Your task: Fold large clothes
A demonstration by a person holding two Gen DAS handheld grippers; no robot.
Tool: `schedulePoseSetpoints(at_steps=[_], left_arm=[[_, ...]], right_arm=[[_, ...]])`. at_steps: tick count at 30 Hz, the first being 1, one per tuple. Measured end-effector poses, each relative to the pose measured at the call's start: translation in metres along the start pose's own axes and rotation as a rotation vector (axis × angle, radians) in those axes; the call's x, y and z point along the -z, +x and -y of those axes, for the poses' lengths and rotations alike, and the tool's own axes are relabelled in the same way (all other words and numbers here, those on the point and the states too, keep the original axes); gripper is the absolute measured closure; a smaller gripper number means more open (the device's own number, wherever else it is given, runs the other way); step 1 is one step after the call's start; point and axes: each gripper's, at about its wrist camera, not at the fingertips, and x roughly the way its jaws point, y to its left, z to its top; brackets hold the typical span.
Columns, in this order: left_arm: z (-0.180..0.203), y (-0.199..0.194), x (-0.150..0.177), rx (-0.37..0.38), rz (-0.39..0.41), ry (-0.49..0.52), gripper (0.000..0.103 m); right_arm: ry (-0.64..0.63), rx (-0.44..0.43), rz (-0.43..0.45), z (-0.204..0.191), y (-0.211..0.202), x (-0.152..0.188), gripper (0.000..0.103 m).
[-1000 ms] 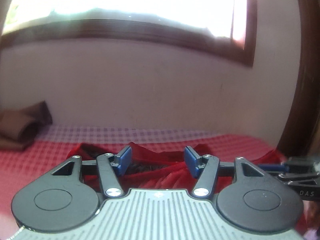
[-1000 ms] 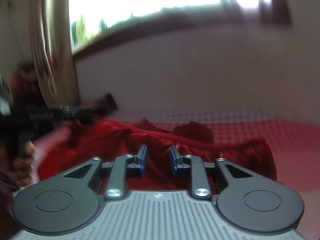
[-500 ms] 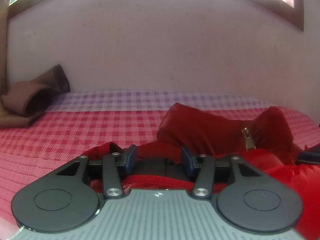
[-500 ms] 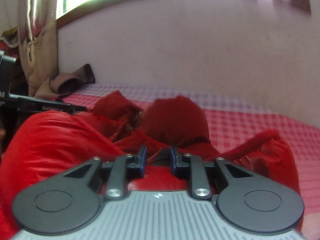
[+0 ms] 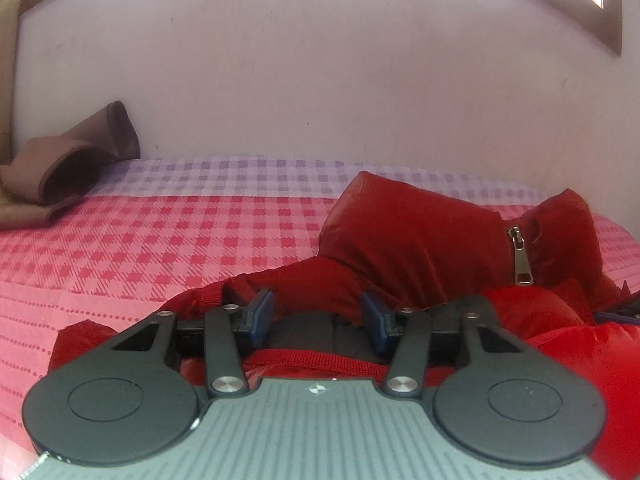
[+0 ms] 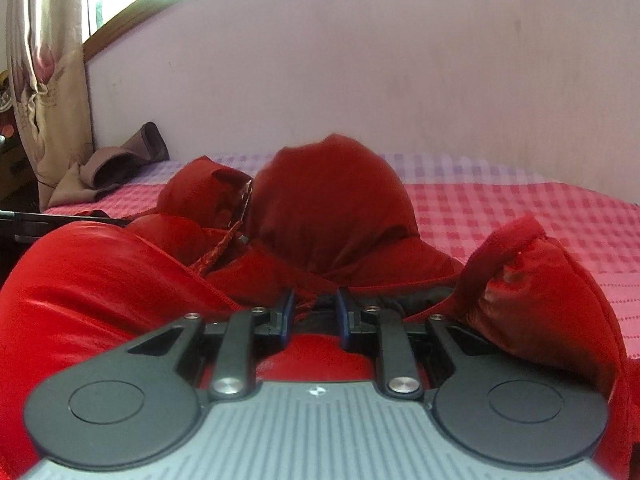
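Below us, puffy glossy red jacket (image 5: 420,236) heaped on checked bed (image 5: 160,240), our left gripper (image 5: 318,322) fingers parted around its ribbed hem, right gripper (image 6: 312,314) fingers pinching a fold.

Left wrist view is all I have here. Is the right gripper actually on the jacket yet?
Observer: Yes. The right gripper is nearly closed, with an edge of the red jacket between its fingers.
Operator: Is anything bunched up on that side?
Observer: A raised corner of the jacket stands up in a peak just right of that gripper.
Operator: Does it lie flat ahead of it?
Observer: No, a rounded hump of the jacket rises straight ahead.
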Motion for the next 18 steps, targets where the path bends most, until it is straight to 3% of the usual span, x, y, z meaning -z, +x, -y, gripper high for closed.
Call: schedulePoseSetpoints(at_steps=[18], left_arm=[[-0.0027, 0.0085, 0.0014, 0.0, -0.026, -0.012, 0.049]], right_arm=[[0.032, -0.023, -0.025, 0.0073, 0.0107, -0.0001, 0.083]])
